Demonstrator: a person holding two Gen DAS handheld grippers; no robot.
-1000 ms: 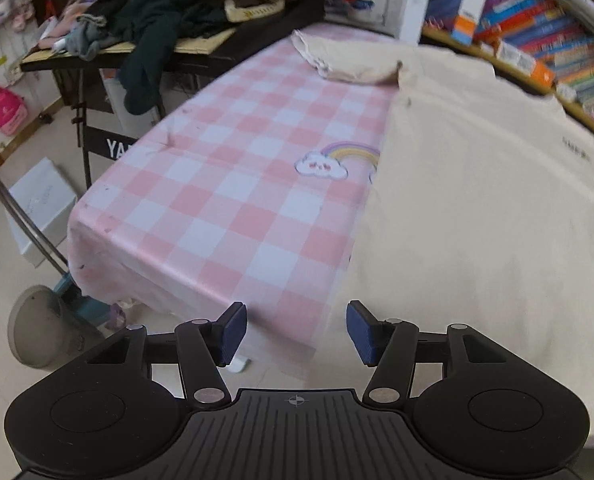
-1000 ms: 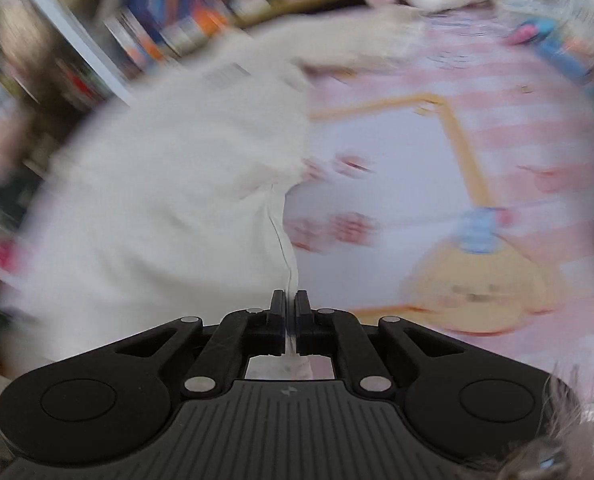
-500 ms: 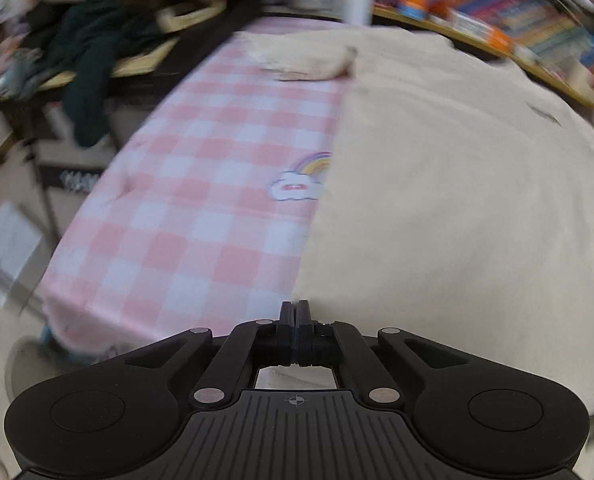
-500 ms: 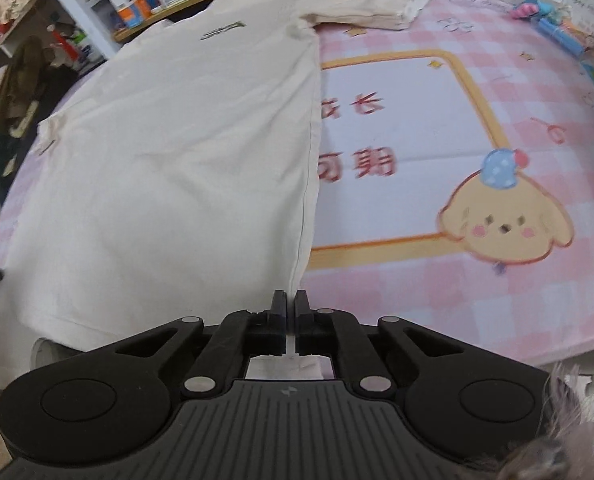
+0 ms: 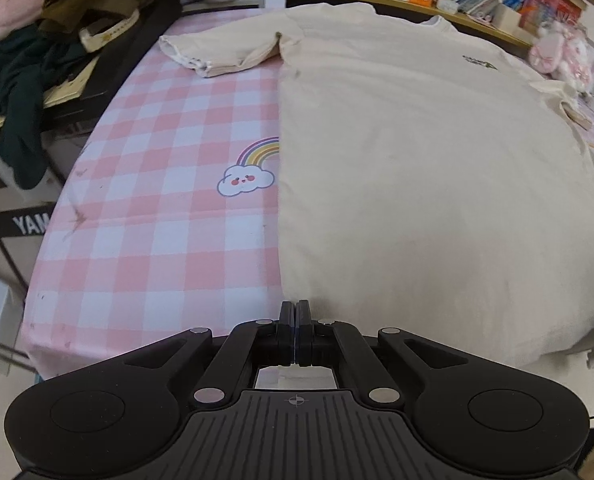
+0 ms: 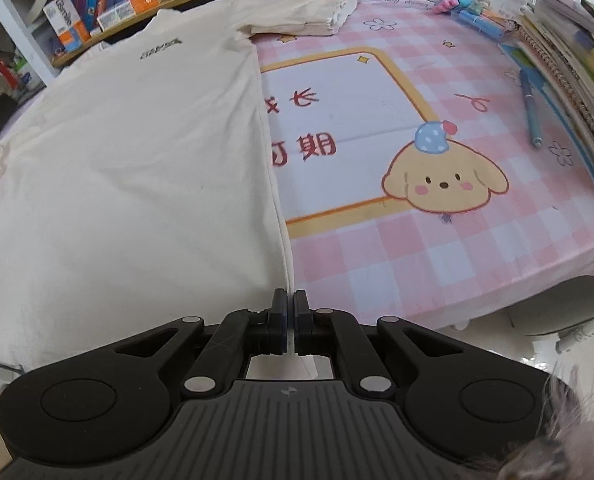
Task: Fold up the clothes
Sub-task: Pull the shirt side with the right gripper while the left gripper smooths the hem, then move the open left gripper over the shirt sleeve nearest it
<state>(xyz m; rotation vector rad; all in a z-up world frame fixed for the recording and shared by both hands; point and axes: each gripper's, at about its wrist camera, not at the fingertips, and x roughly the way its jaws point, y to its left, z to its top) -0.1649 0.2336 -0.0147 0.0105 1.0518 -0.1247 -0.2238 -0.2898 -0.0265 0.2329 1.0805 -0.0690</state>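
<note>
Hem corners of cream T-shirt [image 5: 417, 184]: left claw [image 5: 295, 312], open a second ago, now clamped on one, right claw [image 6: 290, 304] pinching the other; first fold ready.

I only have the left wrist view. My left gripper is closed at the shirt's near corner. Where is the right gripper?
Observer: The right gripper is shut on the shirt at its other near corner, where the side seam ends. A sliver of pale cloth shows between the pads.
Operator: Is anything lying beside that edge?
Observer: A blue pen lies on the tablecloth, well apart from the shirt.
Operator: What's past the pen?
Observer: A stack of spiral notebooks lies along that side of the table, beyond the pen.
</note>
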